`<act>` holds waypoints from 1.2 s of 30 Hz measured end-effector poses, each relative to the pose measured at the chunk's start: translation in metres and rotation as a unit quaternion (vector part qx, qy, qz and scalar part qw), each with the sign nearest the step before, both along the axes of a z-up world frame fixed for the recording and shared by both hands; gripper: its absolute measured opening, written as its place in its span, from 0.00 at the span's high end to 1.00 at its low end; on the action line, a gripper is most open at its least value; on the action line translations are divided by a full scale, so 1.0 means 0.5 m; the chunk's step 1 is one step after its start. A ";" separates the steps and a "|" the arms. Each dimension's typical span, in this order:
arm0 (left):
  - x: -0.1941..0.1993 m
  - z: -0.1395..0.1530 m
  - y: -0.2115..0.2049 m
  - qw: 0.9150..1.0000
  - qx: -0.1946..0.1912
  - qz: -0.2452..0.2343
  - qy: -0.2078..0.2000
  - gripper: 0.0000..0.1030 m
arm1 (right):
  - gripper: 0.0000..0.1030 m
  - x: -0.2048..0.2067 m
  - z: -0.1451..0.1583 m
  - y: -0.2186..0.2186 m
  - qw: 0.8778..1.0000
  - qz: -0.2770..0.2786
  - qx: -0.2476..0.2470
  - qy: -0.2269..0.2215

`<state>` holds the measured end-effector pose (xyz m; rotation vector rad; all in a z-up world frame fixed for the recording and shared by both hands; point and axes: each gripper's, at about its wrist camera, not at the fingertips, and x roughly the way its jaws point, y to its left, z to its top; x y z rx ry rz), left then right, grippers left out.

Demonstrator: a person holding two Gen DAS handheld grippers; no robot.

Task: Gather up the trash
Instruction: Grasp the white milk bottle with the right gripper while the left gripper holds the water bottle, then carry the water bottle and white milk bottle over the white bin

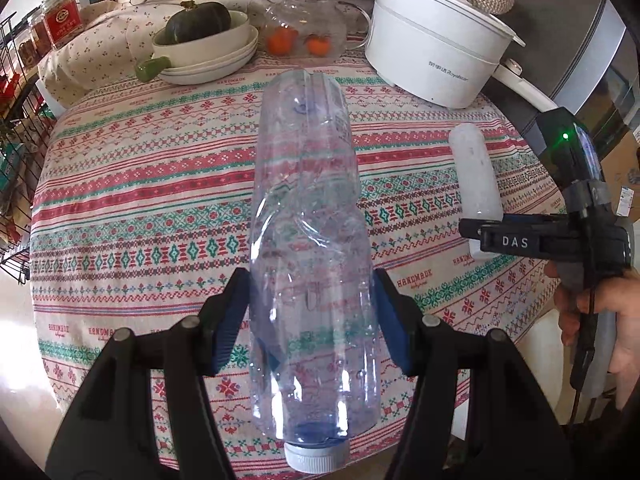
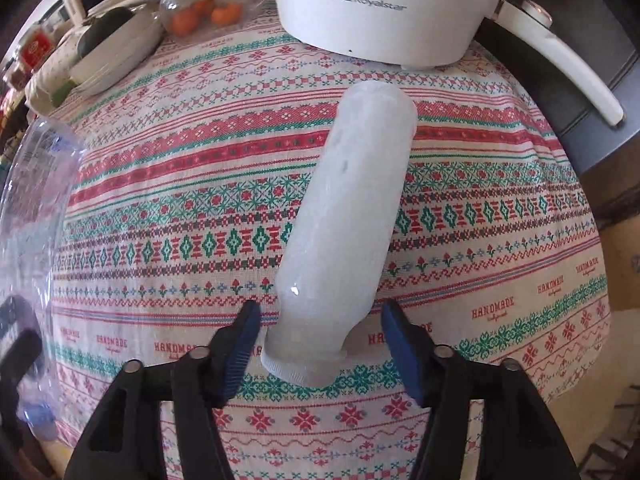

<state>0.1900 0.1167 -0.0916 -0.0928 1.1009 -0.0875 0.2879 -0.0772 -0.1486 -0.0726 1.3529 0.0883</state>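
Left wrist view: we see our left tool [image 1: 312,320] clamping a clear, crumpled plastic bottle [image 1: 308,240] above the counter [image 1: 140,184], its woven cloth banded red and green. Our right tool [image 2: 320,340] stands open around a frosted white bottle [image 2: 344,216] lying near a white pot [image 1: 436,40].
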 end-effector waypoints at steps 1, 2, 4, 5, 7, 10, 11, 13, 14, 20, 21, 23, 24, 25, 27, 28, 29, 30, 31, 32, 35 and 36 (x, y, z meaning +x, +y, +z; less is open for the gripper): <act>-0.003 0.004 0.000 1.000 -0.002 0.003 -0.002 0.39 | 0.31 0.005 -0.001 -0.002 1.000 -0.007 0.005 -0.001; -0.008 0.008 0.000 1.000 -0.005 0.005 -0.003 0.39 | 0.31 0.011 -0.001 -0.006 1.000 -0.018 0.011 -0.003; -0.014 0.012 -0.002 1.000 -0.010 0.010 -0.005 0.39 | 0.31 0.026 -0.004 -0.015 0.999 -0.037 0.023 -0.005; -0.018 0.014 -0.003 1.000 -0.011 0.011 -0.006 0.39 | 0.31 0.036 -0.002 -0.022 0.998 -0.047 0.031 -0.007; -0.025 0.017 -0.008 1.000 -0.015 0.014 -0.007 0.39 | 0.31 0.049 -0.008 -0.035 0.996 -0.067 0.049 -0.011; -0.039 0.021 -0.018 1.000 -0.021 0.015 -0.009 0.39 | 0.49 0.059 -0.020 -0.046 0.995 -0.071 0.072 -0.011; -0.045 0.023 -0.021 1.000 -0.023 0.015 -0.010 0.39 | 0.49 0.058 -0.024 -0.049 0.994 -0.067 0.082 -0.009; -0.056 0.027 -0.028 1.000 -0.024 0.015 -0.013 0.39 | 0.50 0.052 -0.022 -0.055 0.994 -0.057 0.091 -0.016; -0.062 0.028 -0.031 0.999 -0.025 0.015 -0.014 0.39 | 0.50 0.046 -0.020 -0.057 0.994 -0.052 0.094 -0.016; -0.100 0.036 -0.055 0.999 -0.038 0.013 -0.020 0.39 | 0.50 -0.028 0.027 -0.096 0.993 -0.030 0.116 -0.023; -0.105 0.038 -0.059 0.999 -0.039 0.012 -0.021 0.39 | 0.50 -0.044 0.040 -0.106 0.992 -0.023 0.125 -0.023; -0.119 0.043 -0.072 0.999 -0.045 0.008 -0.025 0.39 | 0.51 -0.068 0.059 -0.124 0.991 -0.015 0.133 -0.028; -0.125 0.044 -0.077 0.999 -0.048 0.006 -0.025 0.39 | 0.51 -0.088 0.072 -0.137 0.990 -0.010 0.135 -0.030; -0.133 0.046 -0.086 0.998 -0.051 0.002 -0.026 0.39 | 0.51 -0.098 0.079 -0.147 0.990 -0.008 0.137 -0.031; -0.145 0.047 -0.105 0.998 -0.054 -0.010 -0.027 0.39 | 0.51 -0.132 0.099 -0.174 0.989 -0.004 0.141 -0.031; -0.151 0.048 -0.114 0.998 -0.054 -0.016 -0.028 0.39 | 0.51 -0.152 0.110 -0.189 0.989 -0.002 0.147 -0.032; -0.157 0.048 -0.123 0.998 -0.055 -0.022 -0.029 0.39 | 0.51 -0.169 0.119 -0.201 0.988 -0.001 0.153 -0.034; -0.163 0.049 -0.134 0.998 -0.056 -0.029 -0.029 0.39 | 0.51 -0.188 0.128 -0.216 0.987 0.000 0.157 -0.036; -0.169 0.050 -0.146 0.997 -0.056 -0.038 -0.030 0.39 | 0.51 -0.206 0.135 -0.230 0.986 0.000 0.160 -0.039; -0.176 0.051 -0.157 0.997 -0.056 -0.047 -0.030 0.39 | 0.51 -0.223 0.140 -0.243 0.986 -0.001 0.163 -0.041; -0.192 0.054 -0.193 0.994 -0.063 -0.080 -0.029 0.39 | 0.51 -0.274 0.155 -0.277 0.983 -0.006 0.180 -0.046; -0.198 0.056 -0.204 0.993 -0.065 -0.092 -0.029 0.39 | 0.51 -0.290 0.159 -0.289 0.981 -0.009 0.187 -0.049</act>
